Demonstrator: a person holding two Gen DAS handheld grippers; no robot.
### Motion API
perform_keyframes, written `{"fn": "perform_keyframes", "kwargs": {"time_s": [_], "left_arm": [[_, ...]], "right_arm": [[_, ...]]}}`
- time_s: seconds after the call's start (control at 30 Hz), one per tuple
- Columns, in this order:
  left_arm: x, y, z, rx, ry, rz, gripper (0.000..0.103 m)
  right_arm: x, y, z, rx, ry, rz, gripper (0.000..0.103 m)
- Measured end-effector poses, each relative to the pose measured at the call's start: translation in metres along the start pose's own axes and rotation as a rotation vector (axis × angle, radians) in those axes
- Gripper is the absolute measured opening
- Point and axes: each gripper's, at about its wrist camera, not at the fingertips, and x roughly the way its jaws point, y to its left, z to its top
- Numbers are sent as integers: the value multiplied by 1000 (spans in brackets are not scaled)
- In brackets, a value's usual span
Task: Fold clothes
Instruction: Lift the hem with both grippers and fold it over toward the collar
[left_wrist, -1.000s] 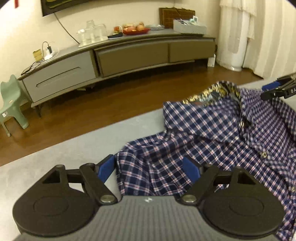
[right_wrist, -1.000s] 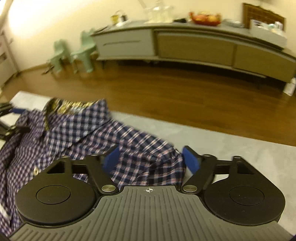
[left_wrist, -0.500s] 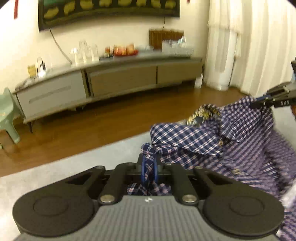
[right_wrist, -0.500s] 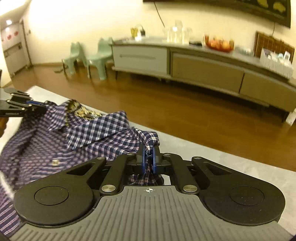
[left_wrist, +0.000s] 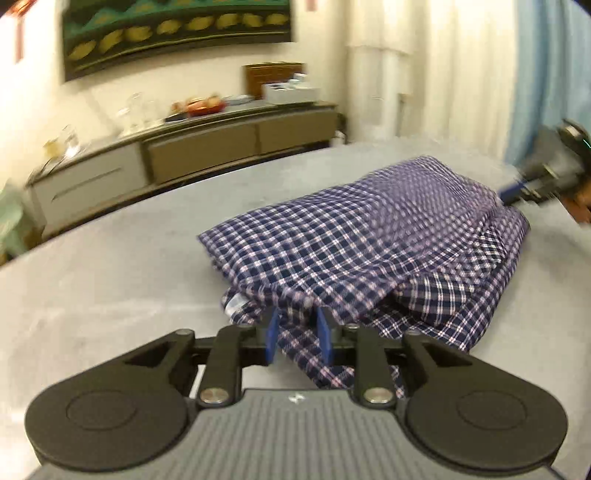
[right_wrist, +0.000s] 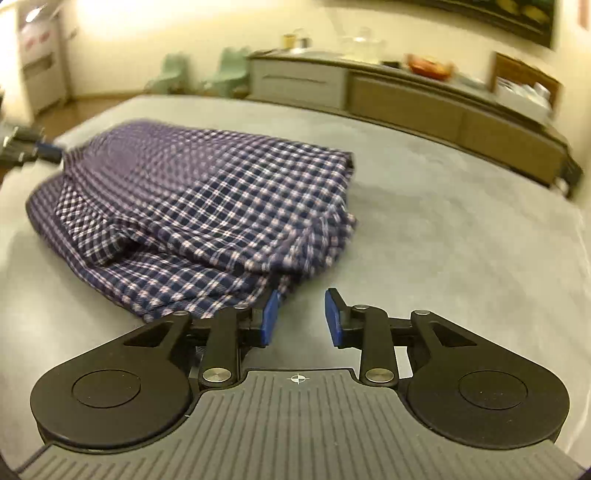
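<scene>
A navy and white checked shirt (left_wrist: 351, 236) lies folded over on the grey table (left_wrist: 110, 277), plain back side up. My left gripper (left_wrist: 295, 334) is open at the shirt's near corner, with a strip of cloth lying loosely between its blue pads. In the right wrist view the same shirt (right_wrist: 221, 199) lies ahead and to the left. My right gripper (right_wrist: 300, 319) is open just off the shirt's near edge, with only table between its fingers. Each gripper shows blurred in the other's view: the right gripper (left_wrist: 511, 190) and the left gripper (right_wrist: 48, 149) at opposite ends of the shirt.
The grey table (right_wrist: 443, 240) spreads wide around the shirt. Beyond it stands a long low sideboard (left_wrist: 184, 147) with glasses and a fruit bowl on it. Pale curtains (left_wrist: 443, 66) hang at the right. Two green chairs (right_wrist: 229, 70) stand by the far wall.
Both grippers closed on the shirt's corners, lifted and swung the shirt over so its back faces up. They have now lowered it to the table and opened.
</scene>
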Motion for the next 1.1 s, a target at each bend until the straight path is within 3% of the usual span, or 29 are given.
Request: {"fn": "perform_keyframes", "kwargs": {"time_s": [0.07, 0.13, 0.2, 0.33, 0.43, 0.57, 0.63, 0.67, 0.7, 0.73, 0.8, 0.87, 1.0, 1.1], "left_arm": [[-4, 6, 4, -140, -20, -22, 33], [-2, 7, 11, -287, -23, -89, 46], [6, 4, 9, -415, -20, -142, 56], [29, 1, -2, -638, -1, -233, 63], [48, 0, -8, -743, 20, -261, 68], [75, 13, -10, -843, 27, -240, 69], [84, 18, -11, -884, 31, -233, 64], [86, 18, -11, -893, 25, -221, 52], [87, 17, -12, -906, 23, -202, 26], [87, 16, -15, -927, 18, -199, 11], [87, 16, -21, -965, -9, -221, 7], [78, 9, -18, -943, -44, -240, 6], [56, -9, -9, -848, -92, -325, 6], [60, -18, -10, -782, -13, -265, 6]], "right_arm": [[-13, 2, 9, 83, -34, 11, 42], [-25, 3, 19, 165, -68, 23, 49], [-27, 5, 25, 329, -86, 124, 58], [2, 12, 13, 682, -34, 362, 64], [27, 20, 7, 777, -10, 380, 64], [47, 15, 5, 845, 4, 331, 64], [53, 12, 2, 865, -2, 321, 61], [55, 11, 0, 874, -5, 317, 57], [58, 10, -1, 884, -8, 312, 52], [61, 8, -3, 893, -11, 307, 49], [64, 6, -6, 897, -10, 290, 21], [63, 1, -9, 900, -15, 276, 6], [39, -5, -6, 876, -72, 248, 2], [36, -7, -10, 892, -71, 249, 2]]}}
